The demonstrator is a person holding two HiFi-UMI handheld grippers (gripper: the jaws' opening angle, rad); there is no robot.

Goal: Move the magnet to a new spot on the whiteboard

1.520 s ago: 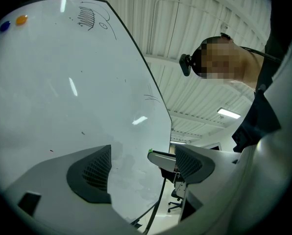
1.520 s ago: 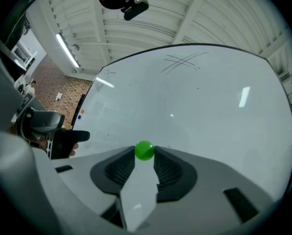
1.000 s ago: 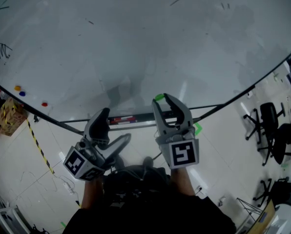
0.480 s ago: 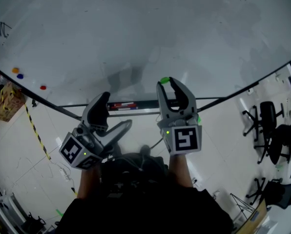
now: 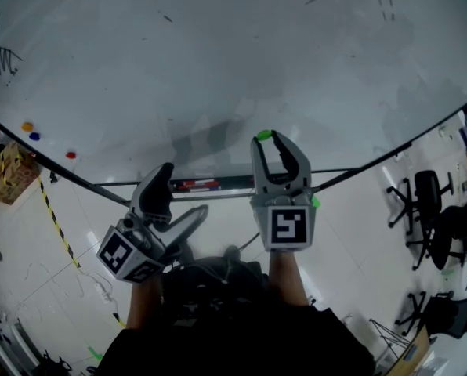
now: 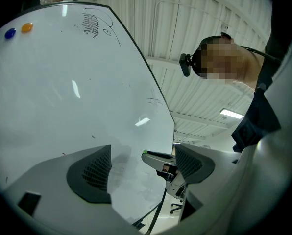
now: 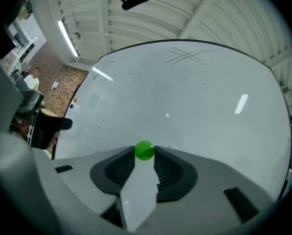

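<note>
Pale glossy tile floor [image 5: 38, 272] reflecting overhead light, black office chairs [image 5: 428, 194] standing off right, cardboard box [image 5: 10, 177] sitting far left, yellow-black hazard tape [image 5: 56, 219] running across the tiles, ribbed ceiling [image 6: 195, 13] carrying a glowing strip light [image 6: 231, 113].

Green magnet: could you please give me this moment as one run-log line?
right gripper: shut on green magnet at jaw tips | left gripper: open, empty | whiteboard: magnet contact unclear

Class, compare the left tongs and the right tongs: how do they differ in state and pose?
The right tongs pinch a green magnet; the left tongs stand open, empty. The right tongs point straight at the whiteboard; the left tongs lie tilted sideways. Both carry marker cubes.
</note>
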